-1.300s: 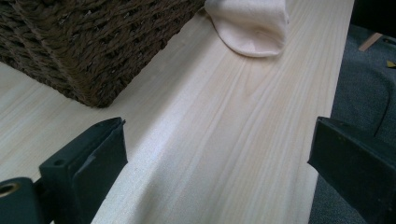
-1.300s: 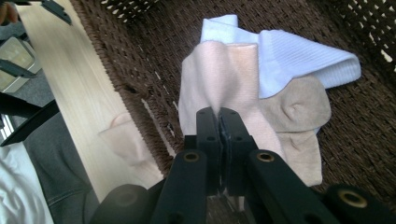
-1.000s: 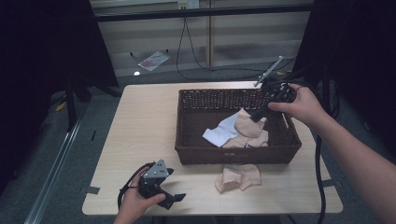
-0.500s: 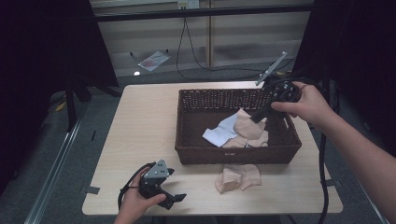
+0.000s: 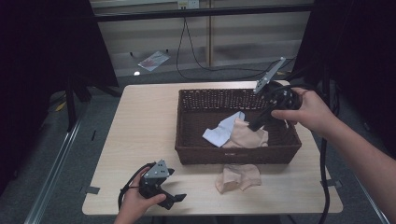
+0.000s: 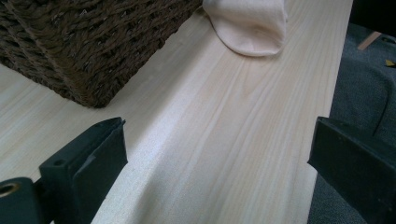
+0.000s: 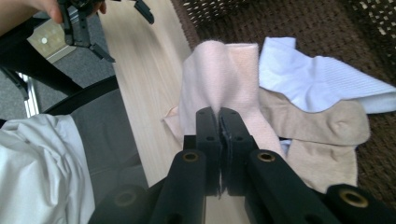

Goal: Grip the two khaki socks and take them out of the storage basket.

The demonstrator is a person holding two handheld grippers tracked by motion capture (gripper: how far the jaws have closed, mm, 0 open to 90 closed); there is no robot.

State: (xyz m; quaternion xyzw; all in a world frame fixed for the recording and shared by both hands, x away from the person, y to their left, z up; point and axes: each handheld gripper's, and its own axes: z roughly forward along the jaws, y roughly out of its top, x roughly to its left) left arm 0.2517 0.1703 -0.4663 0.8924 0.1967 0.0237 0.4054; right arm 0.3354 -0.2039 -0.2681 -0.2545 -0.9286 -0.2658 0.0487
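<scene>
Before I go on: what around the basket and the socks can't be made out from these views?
- Right claw, right gripper view: its shut tips hide how much pink sock is pinched.
- Basket, high view: the socks cover part of its floor.
- Sock on the table, left gripper view: cut off by the top edge.

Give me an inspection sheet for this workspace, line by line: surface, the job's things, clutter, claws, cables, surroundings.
Surface: light wooden table, bare at its left side.
Job's things: dark wicker basket holding a white sock and tan socks; one pale pink sock pinched over the basket; another beige sock on the table in front of the basket.
Clutter: nothing seen on the table.
Claws: right claw shut on the pale pink sock; left claw open, low at the table's front left, holding nothing.
Cables: one trails from each claw; black cables on the floor behind.
Surroundings: dark curtains at both sides, a paper on the floor beyond the table.
</scene>
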